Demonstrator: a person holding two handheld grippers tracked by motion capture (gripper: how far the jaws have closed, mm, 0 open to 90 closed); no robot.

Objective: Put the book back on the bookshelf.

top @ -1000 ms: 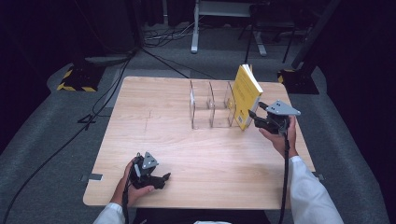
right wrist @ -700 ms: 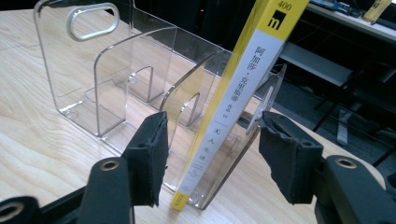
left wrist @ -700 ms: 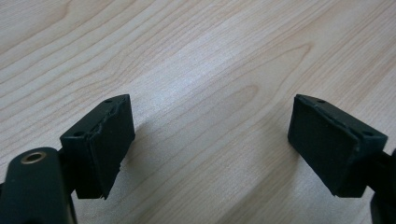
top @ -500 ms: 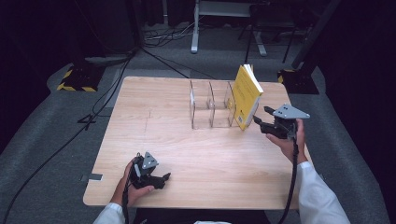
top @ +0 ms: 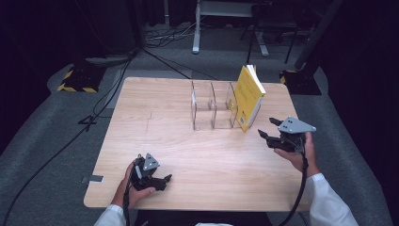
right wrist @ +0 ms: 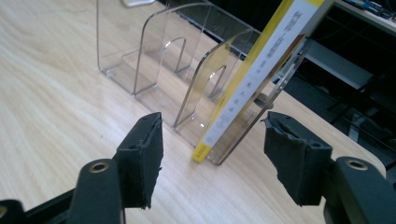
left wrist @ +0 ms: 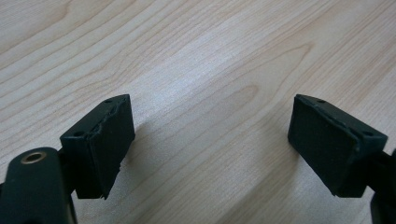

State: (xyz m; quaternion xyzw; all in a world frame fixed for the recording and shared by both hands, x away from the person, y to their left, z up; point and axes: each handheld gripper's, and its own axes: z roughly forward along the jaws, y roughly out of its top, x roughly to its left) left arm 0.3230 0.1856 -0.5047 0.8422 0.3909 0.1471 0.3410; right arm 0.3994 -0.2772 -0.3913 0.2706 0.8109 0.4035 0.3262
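Right hand-held gripper (top: 264, 128) open, empty; yellow book (top: 248, 96) upright, leaning right.

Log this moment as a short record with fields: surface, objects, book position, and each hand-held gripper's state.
surface: wooden table
objects: clear acrylic file rack; yellow book
book position: standing tilted in the rack's end slot, on the person's right
left hand-held gripper: open, holds nothing, low over bare wood near the front edge
right hand-held gripper: open, holds nothing, apart from the book, pointed toward it
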